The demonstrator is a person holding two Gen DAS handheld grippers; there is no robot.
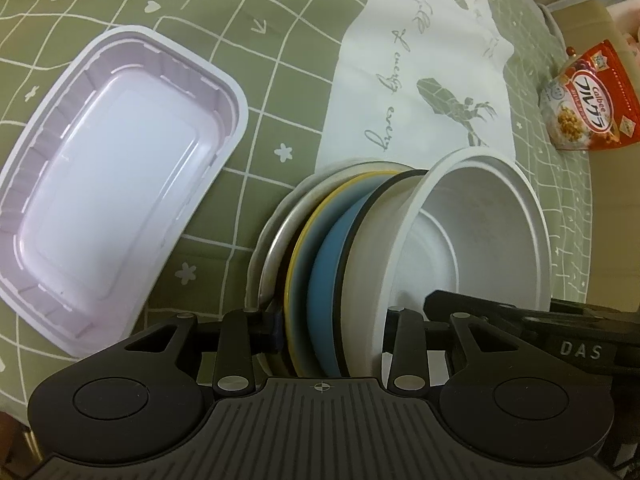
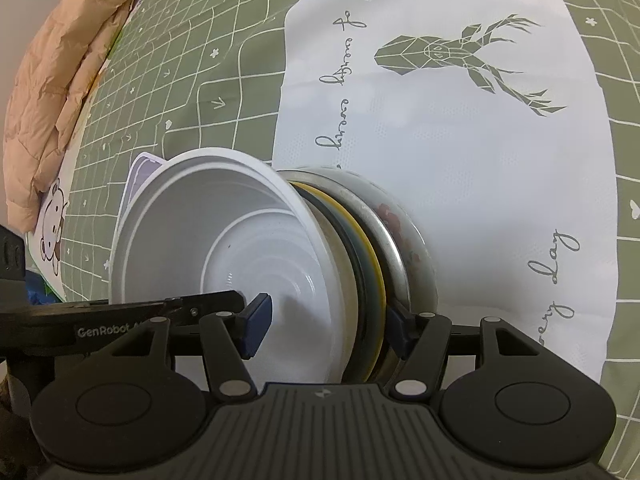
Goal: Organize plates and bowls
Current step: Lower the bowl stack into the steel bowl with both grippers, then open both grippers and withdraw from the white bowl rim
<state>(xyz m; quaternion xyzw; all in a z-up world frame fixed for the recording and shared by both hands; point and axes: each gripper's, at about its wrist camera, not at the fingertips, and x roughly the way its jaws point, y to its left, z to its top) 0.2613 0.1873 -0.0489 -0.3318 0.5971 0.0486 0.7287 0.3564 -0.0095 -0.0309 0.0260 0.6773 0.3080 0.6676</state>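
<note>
Mostly done: both grippers [image 1: 326, 336] [image 2: 324, 326] pinching the nested stack of plates and bowls [image 1: 320, 272], pink tray [image 1: 108, 184] at ten o'clock unstacked.

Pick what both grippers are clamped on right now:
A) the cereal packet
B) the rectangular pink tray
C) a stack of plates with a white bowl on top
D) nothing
C: the left gripper and right gripper each straddle the stack of plates with the white bowl.
</note>
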